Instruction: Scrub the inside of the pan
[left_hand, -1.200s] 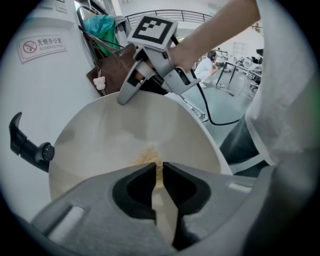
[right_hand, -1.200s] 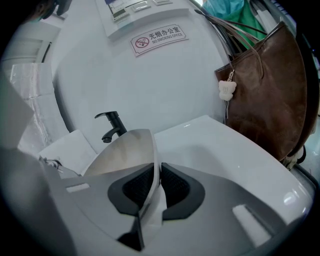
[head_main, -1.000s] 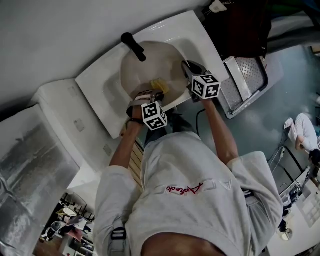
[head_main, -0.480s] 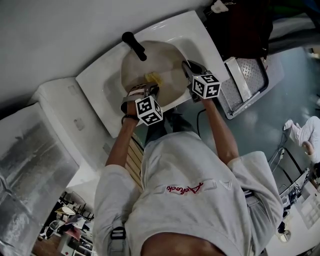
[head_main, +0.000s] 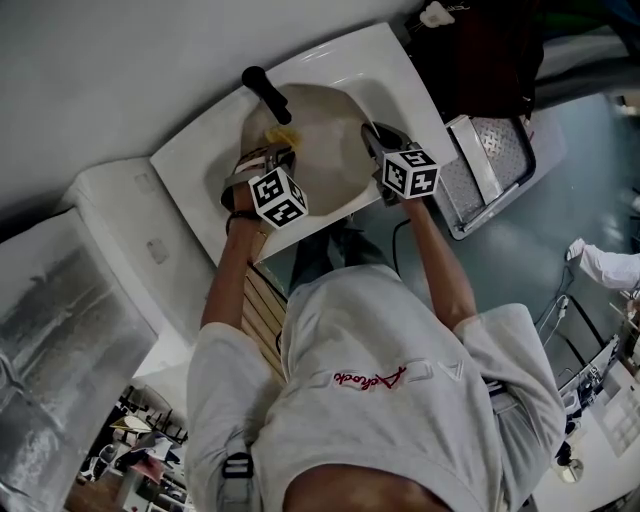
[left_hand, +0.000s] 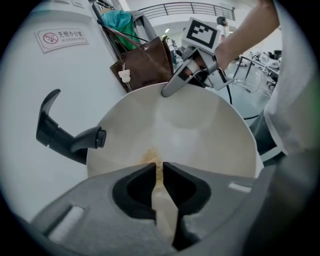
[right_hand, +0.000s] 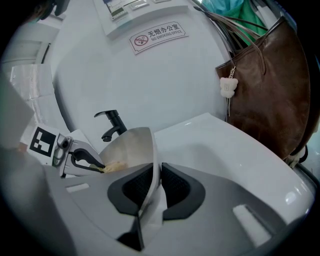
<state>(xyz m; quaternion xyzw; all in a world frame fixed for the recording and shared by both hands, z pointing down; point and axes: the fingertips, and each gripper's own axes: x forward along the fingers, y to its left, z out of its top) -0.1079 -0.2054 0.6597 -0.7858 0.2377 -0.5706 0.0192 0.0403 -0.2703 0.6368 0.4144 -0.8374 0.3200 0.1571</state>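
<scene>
The head view looks steeply down from above the person's shoulders onto the white ceramic basin, from farthest off. The left gripper view sits close behind its jaws, facing across the pale round metal pan toward the right gripper. The right gripper view looks along the pan's rim at the left gripper. All three share the pan, the black curved tap and, seemingly, a yellow sponge.
</scene>
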